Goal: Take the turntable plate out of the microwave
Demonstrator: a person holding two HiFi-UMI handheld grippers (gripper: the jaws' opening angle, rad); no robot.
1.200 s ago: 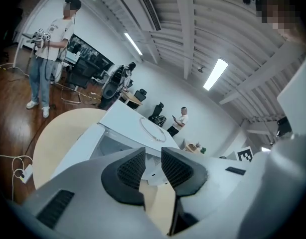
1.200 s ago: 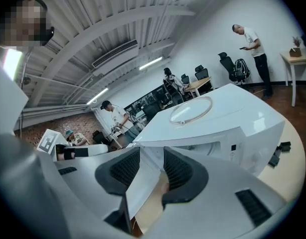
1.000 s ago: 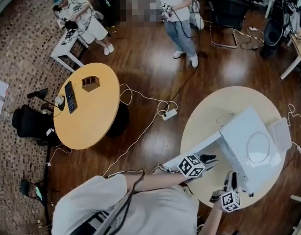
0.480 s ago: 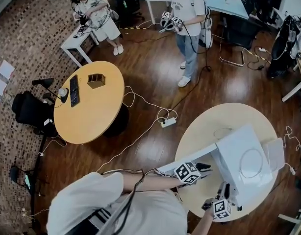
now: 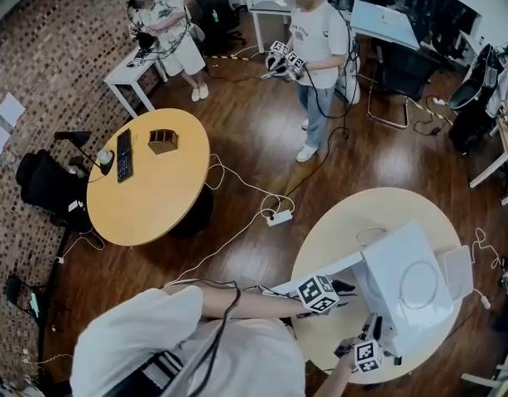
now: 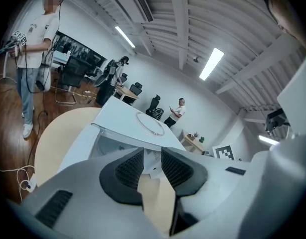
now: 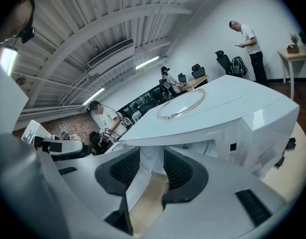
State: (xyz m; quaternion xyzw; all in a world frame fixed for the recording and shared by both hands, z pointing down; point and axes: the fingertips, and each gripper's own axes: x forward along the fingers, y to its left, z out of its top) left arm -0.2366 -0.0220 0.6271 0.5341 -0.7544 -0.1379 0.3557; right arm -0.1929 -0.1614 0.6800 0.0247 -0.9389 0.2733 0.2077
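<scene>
Lower right of the head view: left gripper [image 5: 347,287] and right gripper [image 5: 374,322] are held at the white microwave [image 5: 407,281] — jaws parted, nothing clamped.

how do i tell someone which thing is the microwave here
In the head view, skip the orange table and find the pale table at lower right. The microwave is the white box on it, the only big thing there, with a thin ring lying on its top.
</scene>
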